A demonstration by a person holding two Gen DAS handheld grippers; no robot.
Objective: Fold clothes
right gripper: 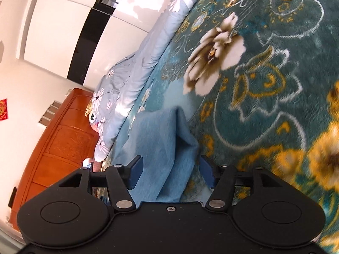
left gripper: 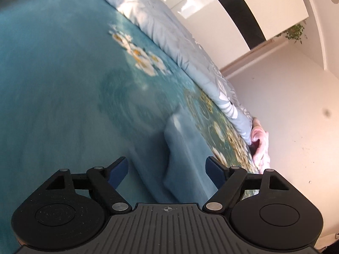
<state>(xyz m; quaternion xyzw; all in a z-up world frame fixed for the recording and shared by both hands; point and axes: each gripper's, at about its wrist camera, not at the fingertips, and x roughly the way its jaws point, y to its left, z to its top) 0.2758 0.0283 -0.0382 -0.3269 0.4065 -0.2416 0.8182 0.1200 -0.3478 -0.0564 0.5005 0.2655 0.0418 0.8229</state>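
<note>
One blue garment [right gripper: 161, 148] lies bunched on the teal floral blanket [right gripper: 264, 67] of the bed, its long axis running straight away from the right tongs [right gripper: 169, 172], which stand released with the cloth between them but unpinched. By my reckoning, that hand is nearer. Left tongs [left gripper: 167, 173] gape too, the garment's ridge [left gripper: 180, 154] just ahead, slightly right.
</note>
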